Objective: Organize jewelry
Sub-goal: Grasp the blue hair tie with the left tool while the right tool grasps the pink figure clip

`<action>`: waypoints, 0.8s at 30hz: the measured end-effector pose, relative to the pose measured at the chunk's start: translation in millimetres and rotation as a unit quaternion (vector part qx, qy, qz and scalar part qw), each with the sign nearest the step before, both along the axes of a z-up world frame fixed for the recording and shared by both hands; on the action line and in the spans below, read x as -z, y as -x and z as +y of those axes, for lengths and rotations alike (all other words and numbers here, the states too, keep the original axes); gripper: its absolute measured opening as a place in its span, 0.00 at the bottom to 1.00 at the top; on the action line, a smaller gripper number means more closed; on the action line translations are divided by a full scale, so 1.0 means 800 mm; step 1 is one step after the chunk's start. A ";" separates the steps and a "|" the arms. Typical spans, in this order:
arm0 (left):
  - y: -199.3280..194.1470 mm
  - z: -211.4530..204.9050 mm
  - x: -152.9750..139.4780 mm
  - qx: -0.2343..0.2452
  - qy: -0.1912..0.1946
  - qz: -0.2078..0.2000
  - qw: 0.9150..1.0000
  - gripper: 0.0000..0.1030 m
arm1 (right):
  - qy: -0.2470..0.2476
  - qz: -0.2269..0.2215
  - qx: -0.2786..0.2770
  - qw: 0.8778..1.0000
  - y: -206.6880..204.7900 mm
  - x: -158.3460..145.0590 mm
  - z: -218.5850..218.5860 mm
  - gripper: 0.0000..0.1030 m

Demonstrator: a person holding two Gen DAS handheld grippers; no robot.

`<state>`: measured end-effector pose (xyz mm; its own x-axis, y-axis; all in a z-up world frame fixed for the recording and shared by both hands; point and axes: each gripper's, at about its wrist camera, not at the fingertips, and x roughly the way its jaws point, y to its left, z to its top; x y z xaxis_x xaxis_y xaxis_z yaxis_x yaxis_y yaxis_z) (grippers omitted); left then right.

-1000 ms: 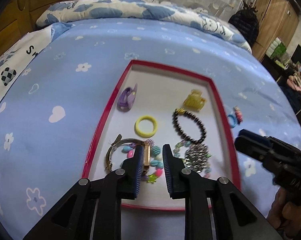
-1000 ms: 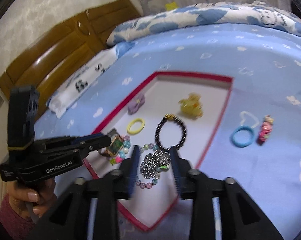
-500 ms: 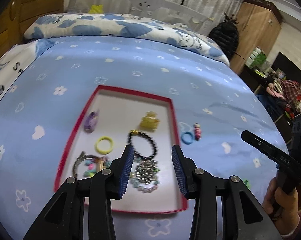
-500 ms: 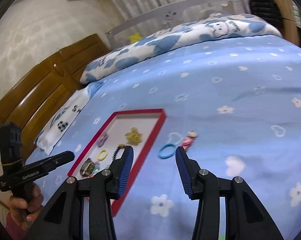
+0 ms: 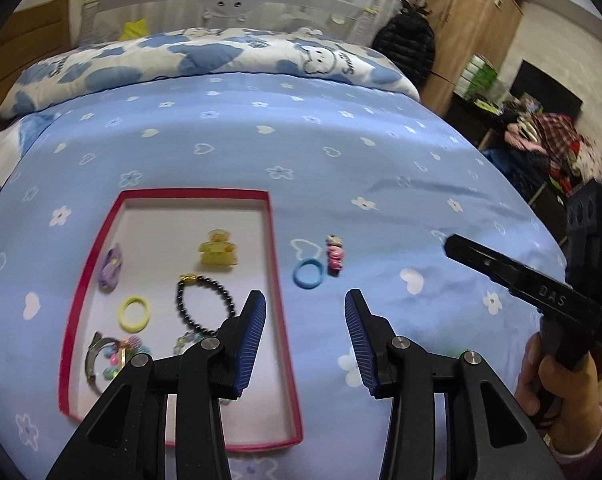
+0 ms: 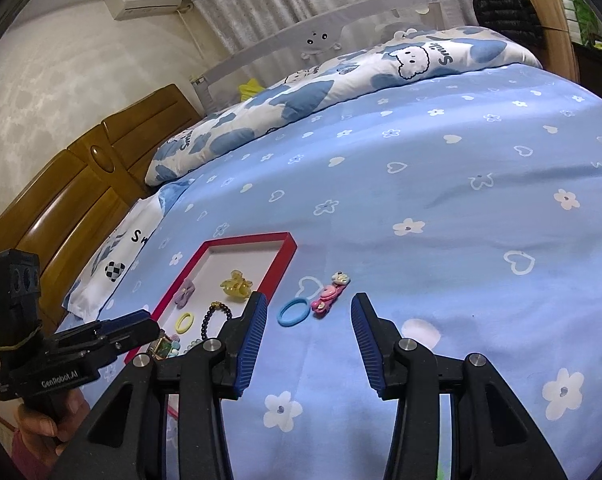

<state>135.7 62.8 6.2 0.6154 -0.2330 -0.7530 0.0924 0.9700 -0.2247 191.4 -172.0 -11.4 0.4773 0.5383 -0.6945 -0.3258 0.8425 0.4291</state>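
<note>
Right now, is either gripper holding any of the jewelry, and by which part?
Nothing is held. The left gripper and right gripper both stand open and empty above the bed; the blue hair tie and pink clip lie untouched on the sheet.

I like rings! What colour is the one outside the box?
Blue hair ring; right wrist view shows it best.

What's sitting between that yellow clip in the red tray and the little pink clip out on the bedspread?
The tray's red wall, then the blue hair tie beside the pink clip; the left wrist view shows it.

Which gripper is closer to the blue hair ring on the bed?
Hard to call, probably the right gripper: the blue hair ring lies just beyond its open fingertips. The left gripper also hovers just short.
</note>
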 end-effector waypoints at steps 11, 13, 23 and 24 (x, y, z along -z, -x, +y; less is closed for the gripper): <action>-0.039 -0.026 0.026 0.023 -0.020 0.031 0.999 0.40 | 0.017 0.044 -0.031 0.998 -0.045 0.051 0.029 0.44; -0.043 -0.026 0.030 0.023 -0.020 0.036 0.999 0.40 | 0.020 0.057 -0.034 0.998 -0.056 0.065 0.036 0.44; -0.068 -0.030 0.046 0.034 -0.020 0.050 0.998 0.40 | 0.062 0.094 -0.049 0.992 -0.091 0.121 0.075 0.44; -0.072 -0.032 0.048 0.037 -0.020 0.052 0.998 0.40 | 0.066 0.097 -0.049 0.992 -0.094 0.125 0.077 0.43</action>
